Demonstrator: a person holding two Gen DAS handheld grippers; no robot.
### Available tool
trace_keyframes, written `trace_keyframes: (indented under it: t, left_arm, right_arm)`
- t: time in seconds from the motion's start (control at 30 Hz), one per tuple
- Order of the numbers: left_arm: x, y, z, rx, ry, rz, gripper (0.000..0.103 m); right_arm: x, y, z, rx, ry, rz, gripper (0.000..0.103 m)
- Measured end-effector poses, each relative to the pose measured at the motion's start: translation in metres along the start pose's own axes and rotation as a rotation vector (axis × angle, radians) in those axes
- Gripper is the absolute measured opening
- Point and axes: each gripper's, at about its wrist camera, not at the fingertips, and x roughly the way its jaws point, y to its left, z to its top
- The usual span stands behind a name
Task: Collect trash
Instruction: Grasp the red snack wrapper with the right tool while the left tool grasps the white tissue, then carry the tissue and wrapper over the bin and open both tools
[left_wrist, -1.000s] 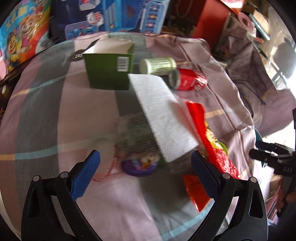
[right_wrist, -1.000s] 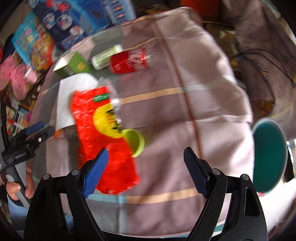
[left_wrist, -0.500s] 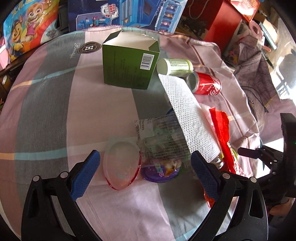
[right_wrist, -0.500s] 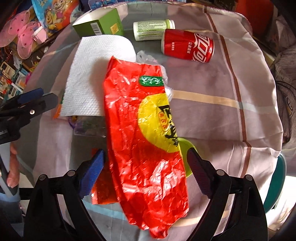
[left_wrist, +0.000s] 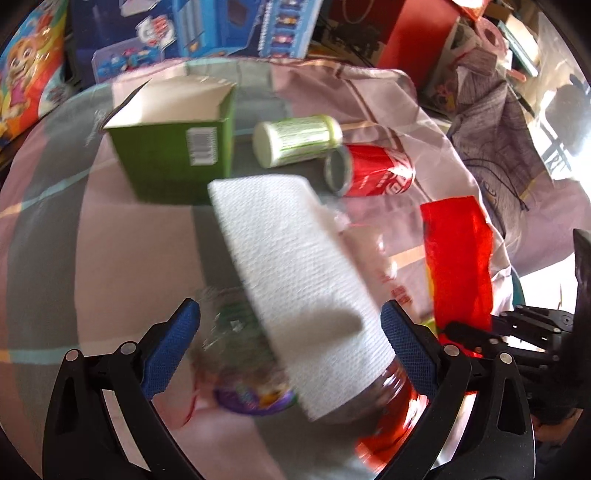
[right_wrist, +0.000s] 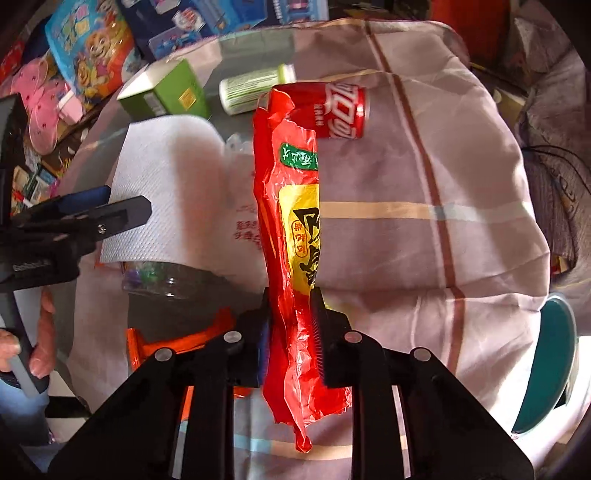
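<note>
Right hand-held gripper (right_wrist: 291, 332) clenched on red wrapper (right_wrist: 295, 206); left hand-held gripper (left_wrist: 290, 347) released, blurred.

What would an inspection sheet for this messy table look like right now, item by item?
Surface: striped cloth over the table, wrinkled.
Job's things: red wrapper, paper towel, red can lying on its side, white bottle on its side, open green box, clear plastic packaging partly under the towel.
Clutter: an orange scrap near the table edge.
Grippers: right gripper shut on the red wrapper; left gripper open above the paper towel, holding nothing.
Cables: thin dark wires on a grey cloth beside the table.
Surroundings: toy boxes behind the table, a teal bin beside it.
</note>
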Motion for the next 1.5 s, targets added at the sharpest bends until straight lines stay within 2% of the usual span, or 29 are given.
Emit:
trace_keyframes:
  t: [0.07,0.13,0.17,0.23,0.27,0.3,0.37,0.43,0.8,0.97,1.27,1.5]
  left_arm:
    - [0.000,-0.008,0.001,0.018,-0.024,0.003,0.093]
    - [-0.002,-0.019,0.002,0.050,-0.048,0.038,0.076]
    - [-0.003,-0.024,0.003,0.066,-0.054,0.043,0.071]
    - [-0.002,-0.031,0.004,0.085,-0.051,0.038,0.052]
    - [-0.001,-0.035,0.004,0.100,-0.051,0.040,0.047]
    - [-0.001,-0.038,0.004,0.109,-0.049,0.043,0.035]
    - [0.000,-0.046,0.002,0.137,-0.058,0.060,0.025]
    - [-0.003,-0.053,0.002,0.152,-0.067,0.054,0.005]
    - [-0.035,-0.084,0.011,0.173,-0.104,-0.072,0.002]
    - [-0.046,-0.105,0.009,0.199,-0.107,-0.117,0.002]
    - [-0.052,-0.163,0.006,0.286,-0.102,-0.198,0.002]
    - [-0.050,-0.225,0.006,0.372,-0.088,-0.272,0.002]
  right_arm:
    - [-0.004,-0.010,-0.002,0.022,-0.008,0.005,0.019]
    - [-0.006,-0.018,-0.003,0.047,-0.011,0.017,0.019]
    - [-0.007,-0.022,-0.004,0.057,-0.011,0.022,0.019]
    - [-0.008,-0.030,-0.006,0.072,-0.013,0.028,0.019]
    - [-0.009,-0.033,-0.006,0.077,-0.014,0.031,0.019]
    - [-0.009,-0.035,-0.008,0.083,-0.015,0.035,0.019]
    - [-0.010,-0.039,-0.009,0.093,-0.021,0.042,0.019]
    - [-0.012,-0.043,-0.011,0.101,-0.031,0.055,0.019]
    - [-0.042,-0.076,-0.020,0.181,-0.109,0.103,0.018]
    - [-0.055,-0.091,-0.025,0.212,-0.142,0.098,0.017]
    - [-0.087,-0.133,-0.044,0.307,-0.211,0.079,0.018]
    - [-0.122,-0.188,-0.072,0.407,-0.289,0.044,0.018]
